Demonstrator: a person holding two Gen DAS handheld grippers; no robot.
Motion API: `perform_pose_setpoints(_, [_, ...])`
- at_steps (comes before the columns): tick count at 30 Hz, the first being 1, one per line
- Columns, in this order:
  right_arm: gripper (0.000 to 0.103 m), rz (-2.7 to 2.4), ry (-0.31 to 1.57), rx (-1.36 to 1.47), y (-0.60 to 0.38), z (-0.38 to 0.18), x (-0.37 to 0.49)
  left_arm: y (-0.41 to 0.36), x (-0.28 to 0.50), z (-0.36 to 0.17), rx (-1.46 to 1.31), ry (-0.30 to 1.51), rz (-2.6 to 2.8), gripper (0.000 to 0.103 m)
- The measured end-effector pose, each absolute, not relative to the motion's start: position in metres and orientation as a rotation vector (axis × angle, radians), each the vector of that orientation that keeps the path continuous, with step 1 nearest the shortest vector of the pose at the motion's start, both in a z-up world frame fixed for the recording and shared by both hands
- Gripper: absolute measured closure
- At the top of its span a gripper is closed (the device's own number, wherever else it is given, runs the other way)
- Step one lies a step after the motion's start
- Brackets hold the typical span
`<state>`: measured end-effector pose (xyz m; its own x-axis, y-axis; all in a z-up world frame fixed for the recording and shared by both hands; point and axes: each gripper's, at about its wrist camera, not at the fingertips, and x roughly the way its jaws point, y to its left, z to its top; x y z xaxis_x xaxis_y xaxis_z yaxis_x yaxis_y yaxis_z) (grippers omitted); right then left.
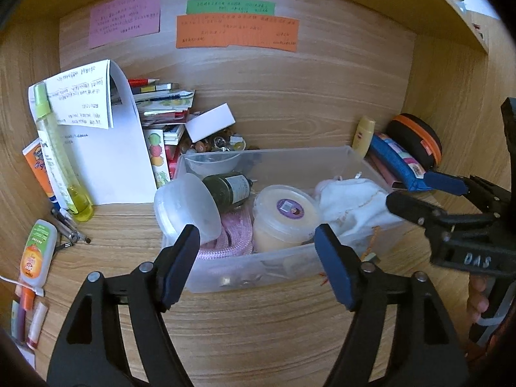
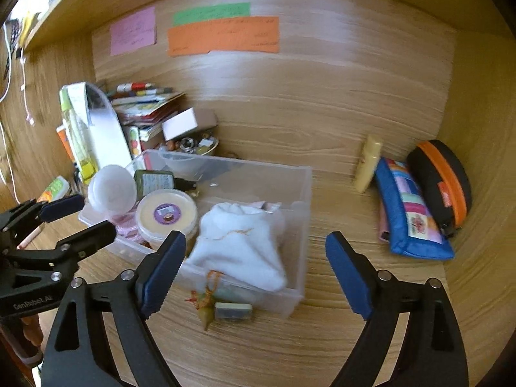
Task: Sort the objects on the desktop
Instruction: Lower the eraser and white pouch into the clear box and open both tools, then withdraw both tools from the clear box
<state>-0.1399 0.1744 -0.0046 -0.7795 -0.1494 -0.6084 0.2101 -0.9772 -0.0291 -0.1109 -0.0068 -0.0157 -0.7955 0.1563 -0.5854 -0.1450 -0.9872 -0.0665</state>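
Note:
A clear plastic bin (image 1: 290,259) (image 2: 303,193) stands on the wooden desk. It holds a white cloth (image 1: 351,203) (image 2: 238,245), a yellow tub with a purple label (image 1: 285,217) (image 2: 166,214), a dark green bottle (image 1: 230,188) (image 2: 153,180), a clear lidded cup (image 1: 185,208) (image 2: 111,190) and pink cord (image 1: 235,237). My left gripper (image 1: 258,258) is open and empty just in front of the bin. My right gripper (image 2: 254,271) is open and empty over the bin's right front corner; it also shows in the left wrist view (image 1: 425,193).
A blue patchwork pouch (image 2: 409,213), a black and orange case (image 2: 441,180) and a small yellow bottle (image 2: 369,161) lie at the right. A yellow spray bottle (image 1: 54,151), white paper, books, tubes and pens crowd the left. A small charm (image 2: 206,306) and eraser (image 2: 233,311) lie before the bin.

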Motion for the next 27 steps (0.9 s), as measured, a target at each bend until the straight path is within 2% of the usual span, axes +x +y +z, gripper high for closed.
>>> perform_pose_setpoints(10, [0.016, -2.847, 0.041, 0.988, 0.22, -0.008, -0.127, 0.019, -0.092, -0.025, -0.943, -0.001, 2.772, 0.029])
perform_pose_setpoints(20, [0.016, -2.78, 0.05, 1.084, 0.237, -0.036, -0.116, 0.059, -0.101, -0.067, -1.1, -0.007, 2.634, 0.029])
perform_pose_setpoints(22, [0.016, -2.769, 0.054, 1.097, 0.239, -0.04, -0.114, 0.068, -0.105, -0.073, -1.118, 0.022, 2.616, 0.039])
perform_pose_setpoints(27, [0.016, -2.753, 0.059, 1.11, 0.244, -0.045, -0.112, 0.081, -0.117, -0.085, -1.177, 0.049, 2.579, 0.057])
